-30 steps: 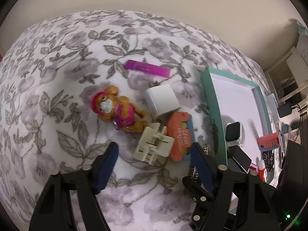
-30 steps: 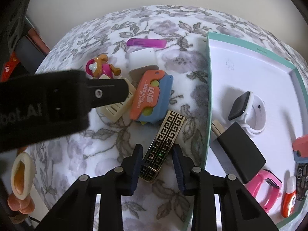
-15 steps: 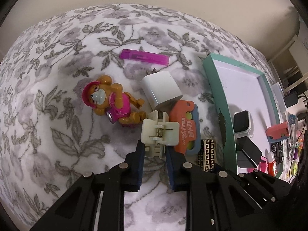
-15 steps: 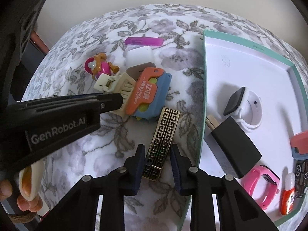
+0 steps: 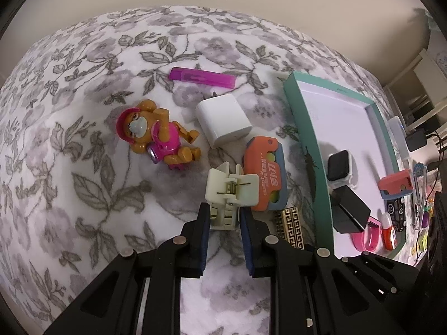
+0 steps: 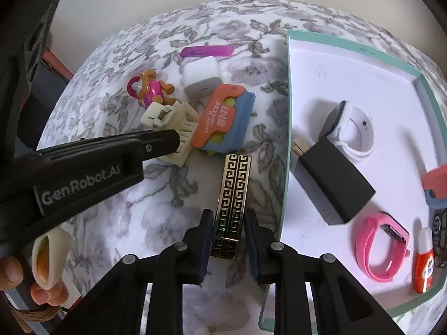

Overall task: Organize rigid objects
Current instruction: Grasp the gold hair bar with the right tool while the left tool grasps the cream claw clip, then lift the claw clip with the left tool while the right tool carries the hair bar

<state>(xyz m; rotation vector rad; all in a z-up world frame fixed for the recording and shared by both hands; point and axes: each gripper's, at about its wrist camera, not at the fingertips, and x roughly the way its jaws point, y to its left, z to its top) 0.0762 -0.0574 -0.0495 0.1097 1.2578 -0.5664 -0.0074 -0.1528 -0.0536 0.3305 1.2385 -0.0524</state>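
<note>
Pinching the cream plastic claw hair clip (image 5: 229,195) by its toothed end, the left gripper (image 5: 222,217) grips something light, stiff, snappable; the right gripper (image 6: 228,231) clamps the slick gold-and-black patterned bar (image 6: 233,195) on the floral bedspread (image 5: 83,167)

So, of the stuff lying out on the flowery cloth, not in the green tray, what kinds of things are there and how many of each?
Toy figure: 1
White charger block: 1
Purple stick: 1
Cream hair clip: 1
Orange-and-blue toy: 1
Gold-and-black patterned bar: 1
Total: 6
</note>
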